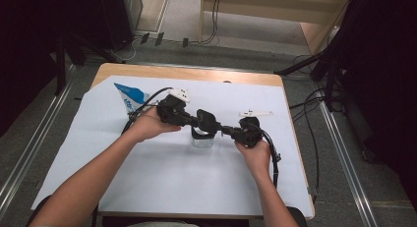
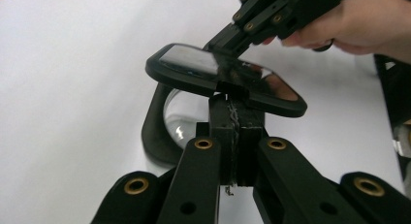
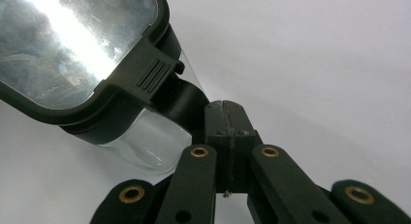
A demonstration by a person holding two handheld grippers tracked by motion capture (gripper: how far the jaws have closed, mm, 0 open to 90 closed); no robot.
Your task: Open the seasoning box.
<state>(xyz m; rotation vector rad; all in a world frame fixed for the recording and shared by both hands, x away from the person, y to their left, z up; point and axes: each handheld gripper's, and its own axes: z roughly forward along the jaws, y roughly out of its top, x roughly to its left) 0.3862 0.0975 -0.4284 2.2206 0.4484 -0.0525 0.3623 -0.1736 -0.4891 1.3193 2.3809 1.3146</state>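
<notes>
Container (image 1: 202, 137) upright on table; lid (image 1: 207, 120) tilted, clamped by left gripper (image 1: 200, 119) and right gripper (image 1: 227, 129).

Recording lab or studio, black curtains (image 1: 388, 65), floor cables (image 1: 310, 119), stand legs (image 1: 305, 65), paper-covered wooden table (image 1: 187, 72)

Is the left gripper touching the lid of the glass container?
Touching. In the left gripper view, the left gripper is shut on the front tab of the black lid, with no gap between them.
</notes>
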